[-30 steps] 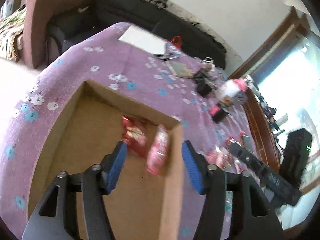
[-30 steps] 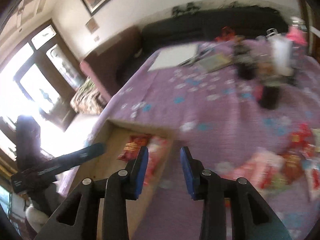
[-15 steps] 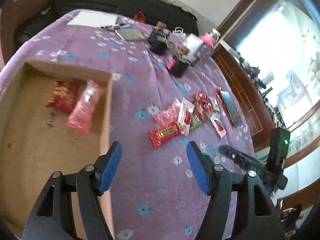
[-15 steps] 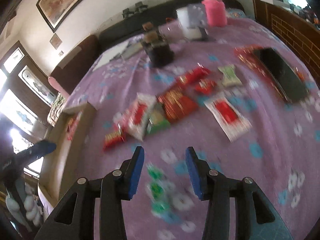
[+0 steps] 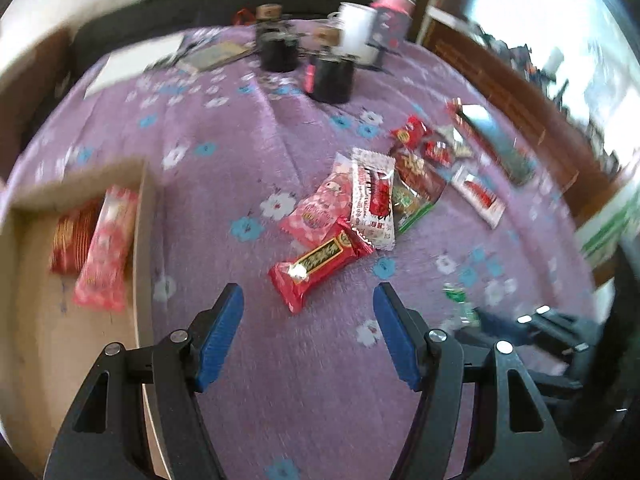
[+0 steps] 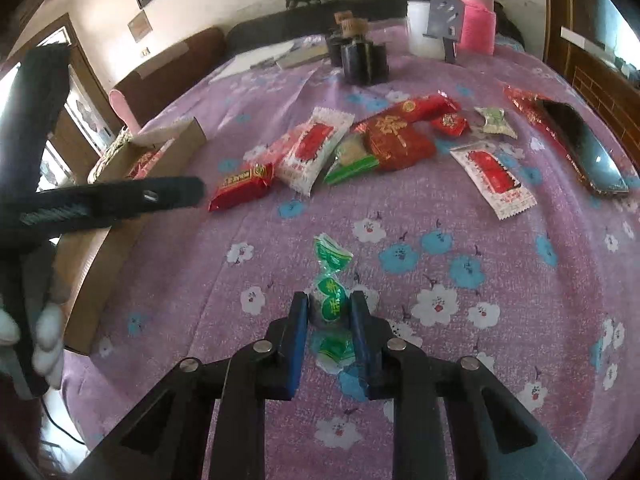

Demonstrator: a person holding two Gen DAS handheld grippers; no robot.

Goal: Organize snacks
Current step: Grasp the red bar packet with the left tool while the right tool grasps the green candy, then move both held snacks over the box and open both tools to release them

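My right gripper [image 6: 329,300] is shut on a green twist-wrapped candy [image 6: 332,260] that lies on the purple flowered cloth; its blue pads press both sides of the candy. My left gripper [image 5: 308,291] hangs open over the cloth, with a red bar snack [image 5: 316,268] just beyond its fingertips and nothing between them. Behind the bar lies a pile of several wrapped snacks [image 5: 372,200]. The cardboard box [image 5: 144,208] at the left holds a red packet [image 5: 72,240] and a pink packet [image 5: 108,248]. In the right wrist view the snack pile [image 6: 384,140] and the box [image 6: 188,140] lie ahead.
Two black containers [image 5: 332,76], a white cup [image 5: 356,36] and a pink bottle [image 6: 476,20] stand at the far end. A dark flat device [image 6: 580,144] lies at the right edge. Papers [image 5: 132,64] sit at the back left, with a dark sofa behind. A gloved hand [image 6: 44,336] holds the left gripper.
The left gripper swung from above the box to the cloth in front of the snack pile. The right gripper came down over the green candy and shut on it.
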